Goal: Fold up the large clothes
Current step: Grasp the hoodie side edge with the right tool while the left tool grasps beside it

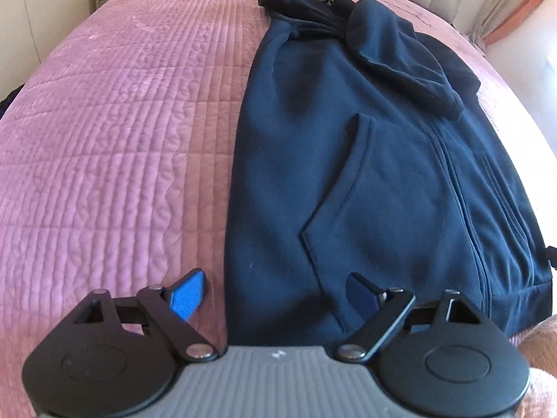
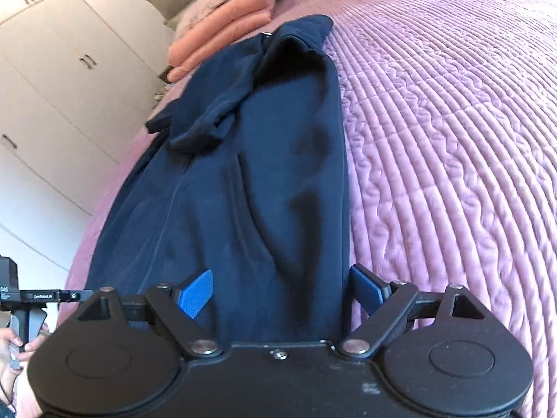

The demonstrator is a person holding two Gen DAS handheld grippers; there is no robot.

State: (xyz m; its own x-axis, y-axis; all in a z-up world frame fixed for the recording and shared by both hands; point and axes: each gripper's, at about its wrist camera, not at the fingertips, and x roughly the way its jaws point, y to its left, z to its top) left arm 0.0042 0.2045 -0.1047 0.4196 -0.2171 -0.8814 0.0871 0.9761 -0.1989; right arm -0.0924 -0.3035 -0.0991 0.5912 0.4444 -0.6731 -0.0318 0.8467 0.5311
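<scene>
We see the navy hoodie point(image 1: 365, 160) lying on the pink quilted bedspread point(image 1: 115, 146), its long axis running away from us, hem near us and hood end far. A sleeve point(image 2: 209, 115) is folded across its chest. Our left gripper point(image 1: 275, 296) and right gripper point(image 2: 282, 287) are both spread wide, holding nothing, above the hem.

Pink quilted bed point(image 1: 115, 132) under flat navy hoodie point(image 1: 348, 174), folded peach blankets point(image 2: 222, 31).

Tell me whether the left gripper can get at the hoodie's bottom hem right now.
Probably yes: the left gripper hovers open right over the navy hoodie's near edge, with nothing lying between its fingers and the fabric.
</scene>
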